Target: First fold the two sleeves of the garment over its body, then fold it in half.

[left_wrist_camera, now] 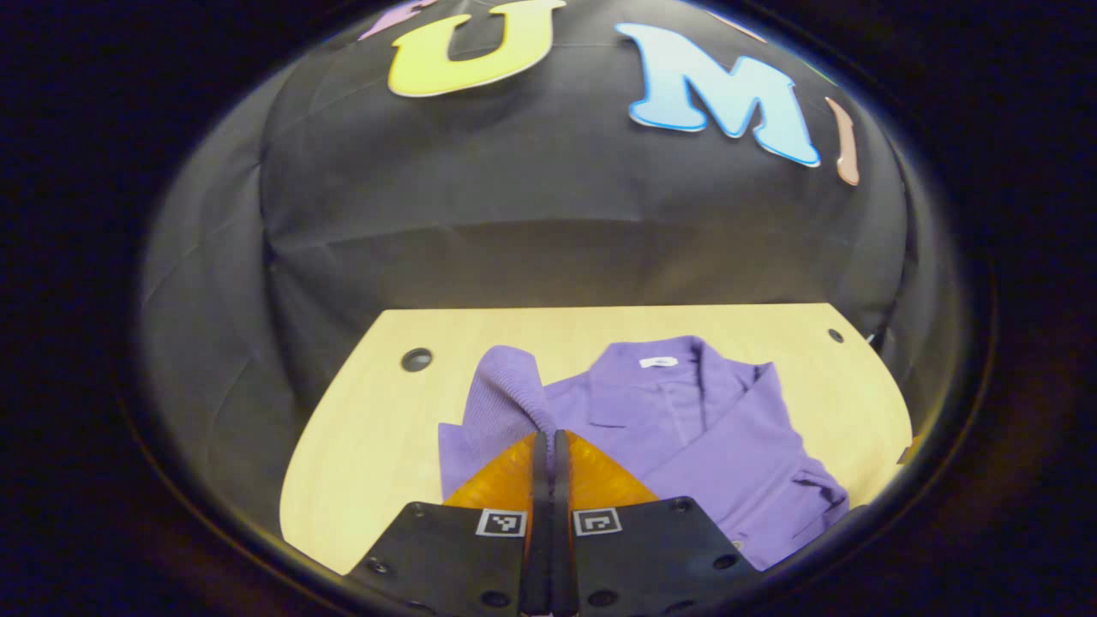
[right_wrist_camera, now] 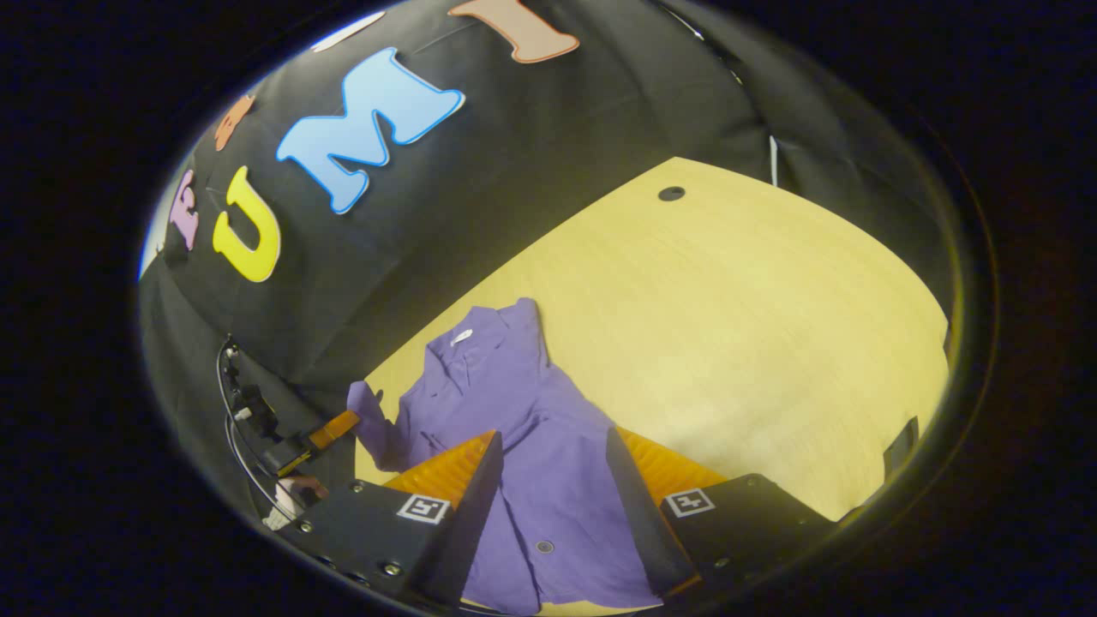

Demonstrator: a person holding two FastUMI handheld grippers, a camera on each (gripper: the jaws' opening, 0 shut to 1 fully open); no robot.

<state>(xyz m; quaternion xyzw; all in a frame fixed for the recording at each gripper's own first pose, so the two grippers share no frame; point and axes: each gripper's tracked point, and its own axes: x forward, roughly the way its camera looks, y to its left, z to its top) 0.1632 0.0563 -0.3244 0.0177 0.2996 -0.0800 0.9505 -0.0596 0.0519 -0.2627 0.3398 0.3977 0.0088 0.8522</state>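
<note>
A purple collared garment [left_wrist_camera: 686,420] lies on the wooden table [left_wrist_camera: 368,446], collar toward the booth wall. One sleeve [left_wrist_camera: 746,441] lies slanted across its body. My left gripper [left_wrist_camera: 549,441] is shut on the other sleeve [left_wrist_camera: 506,390], whose cuff stands lifted above the table. In the right gripper view, my right gripper [right_wrist_camera: 553,437] hovers open over the lower body of the garment [right_wrist_camera: 523,403], with cloth seen between its fingers but not pinched. Farther left in that view, the left gripper [right_wrist_camera: 336,427] holds up the raised sleeve [right_wrist_camera: 370,422].
The table [right_wrist_camera: 737,326] stretches wide and bare to the right of the garment. A round cable hole [left_wrist_camera: 416,359] sits left of the collar, and another hole [right_wrist_camera: 671,194] near the far corner. The black booth wall stands close behind. A hand [right_wrist_camera: 293,488] grips the left gripper.
</note>
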